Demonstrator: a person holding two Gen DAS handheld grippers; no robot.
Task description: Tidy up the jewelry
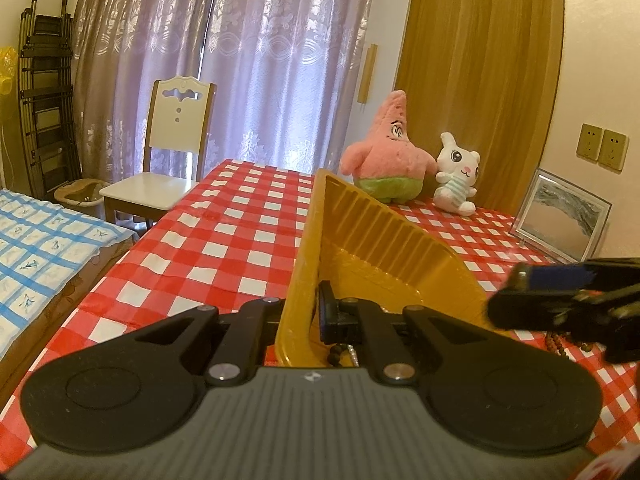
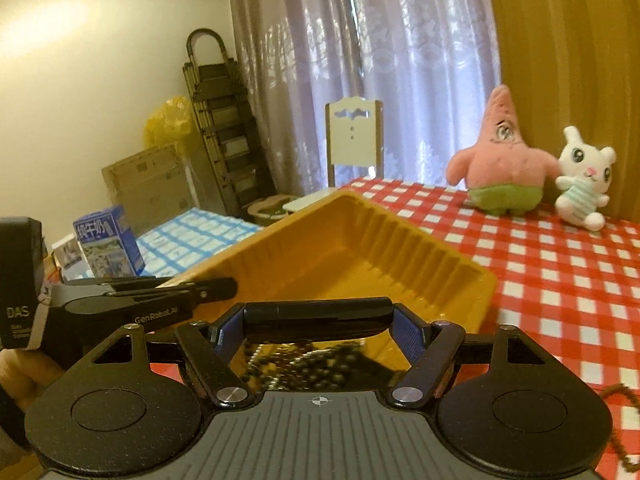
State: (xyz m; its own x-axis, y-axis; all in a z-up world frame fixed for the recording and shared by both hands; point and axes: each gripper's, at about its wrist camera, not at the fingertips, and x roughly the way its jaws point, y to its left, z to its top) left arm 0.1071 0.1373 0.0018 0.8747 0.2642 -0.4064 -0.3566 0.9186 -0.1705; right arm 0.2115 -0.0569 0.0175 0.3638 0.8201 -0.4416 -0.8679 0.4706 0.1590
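Pinching the tilted yellow tray (image 1: 384, 248) rim in fully closed left fingers (image 1: 316, 312), clamping a black bar (image 2: 318, 318) in wide right fingers (image 2: 408, 330), risking beads (image 2: 312, 364) spilling onto table (image 1: 224, 232).

Lilac curtains (image 1: 248, 60) glow with daylight; white chair (image 1: 172, 152) beside checked table (image 1: 224, 232).

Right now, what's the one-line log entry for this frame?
left gripper: shut on yellow tray wall, tilting it | right gripper: holds black bar-shaped object | dark beads inside tray
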